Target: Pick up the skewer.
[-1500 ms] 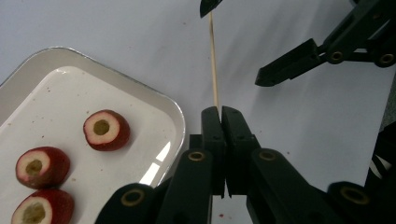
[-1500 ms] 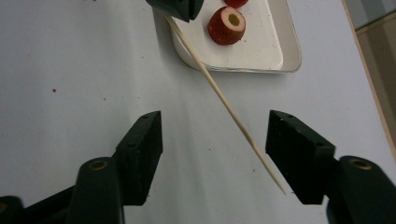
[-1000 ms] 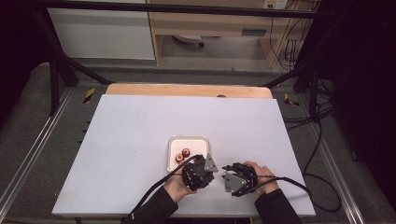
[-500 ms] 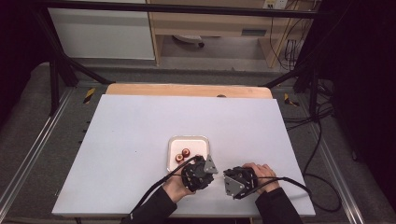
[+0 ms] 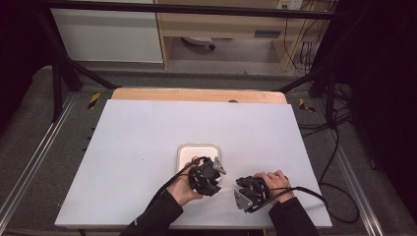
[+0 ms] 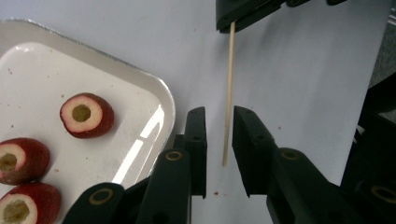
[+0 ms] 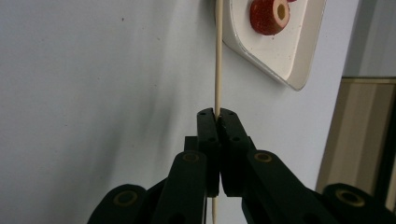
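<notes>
Strawberry halves sit on a small white tray [image 5: 197,150] near the front middle of the white table [image 5: 147,147]. In the left gripper view you can see three of them, cut sides up with hollow centres: one [image 6: 87,115] out toward the tray's middle and two [image 6: 21,159] down at the frame's left edge.

Right gripper [image 7: 217,114] has its jaws pinched tight on a thin wooden skewer [image 7: 217,56], which runs straight out past the tips toward the tray's corner, passing beside a strawberry piece [image 7: 270,15].

Left gripper [image 6: 218,116] is partly open, jaws apart with the skewer's free end [image 6: 228,93] between them. The stick looks like it's not touching either jaw, though I can't say for sure.

From above, both grippers are close together just in front of the tray, left gripper [image 5: 206,175] right at its near edge, right gripper [image 5: 248,192] beside it, skewer bridging the two.
</notes>
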`<state>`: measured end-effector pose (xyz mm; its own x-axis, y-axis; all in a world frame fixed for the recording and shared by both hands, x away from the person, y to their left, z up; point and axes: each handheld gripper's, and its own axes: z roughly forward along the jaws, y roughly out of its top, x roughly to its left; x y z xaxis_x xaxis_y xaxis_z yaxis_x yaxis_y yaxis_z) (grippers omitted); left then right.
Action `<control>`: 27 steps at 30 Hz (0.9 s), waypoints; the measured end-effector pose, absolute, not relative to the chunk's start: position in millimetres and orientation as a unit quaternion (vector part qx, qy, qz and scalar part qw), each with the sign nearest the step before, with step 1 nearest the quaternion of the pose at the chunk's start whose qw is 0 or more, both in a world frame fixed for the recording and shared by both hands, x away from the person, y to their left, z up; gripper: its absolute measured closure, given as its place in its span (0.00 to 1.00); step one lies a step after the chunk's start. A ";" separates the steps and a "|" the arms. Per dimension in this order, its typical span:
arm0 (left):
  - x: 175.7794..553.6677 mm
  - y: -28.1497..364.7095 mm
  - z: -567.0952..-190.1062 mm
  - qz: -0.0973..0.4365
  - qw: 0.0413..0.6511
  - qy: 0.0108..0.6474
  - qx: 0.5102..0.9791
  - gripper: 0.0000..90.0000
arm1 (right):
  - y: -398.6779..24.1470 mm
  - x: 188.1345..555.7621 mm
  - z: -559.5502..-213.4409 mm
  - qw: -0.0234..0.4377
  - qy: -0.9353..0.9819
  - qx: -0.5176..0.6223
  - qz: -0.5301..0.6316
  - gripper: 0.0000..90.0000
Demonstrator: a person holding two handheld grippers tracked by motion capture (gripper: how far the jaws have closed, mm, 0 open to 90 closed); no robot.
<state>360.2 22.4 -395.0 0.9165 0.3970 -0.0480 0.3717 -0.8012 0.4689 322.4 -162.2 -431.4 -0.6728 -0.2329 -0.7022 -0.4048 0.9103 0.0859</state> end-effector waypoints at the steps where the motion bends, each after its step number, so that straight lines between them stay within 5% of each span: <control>1: 362.2 21.1 -395.5 0.022 0.235 0.204 0.950 0.82 | -161.1 322.1 -431.4 0.370 0.904 -0.182 0.114 0.99; 6: 369.7 14.0 -398.0 -0.015 0.223 0.215 0.951 0.83 | -155.0 319.0 -432.6 0.405 0.884 -0.213 0.097 0.99; 27: 368.7 -0.2 -403.2 0.005 0.170 0.203 0.964 0.98 | -143.5 312.5 -432.4 0.457 0.843 -0.277 0.063 0.99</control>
<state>368.7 -0.2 -403.2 0.9174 0.3935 -0.0589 0.3899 -0.8595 0.3305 312.5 -143.5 -432.4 -0.4288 -0.4087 -0.8057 -0.5244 0.8388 -0.1464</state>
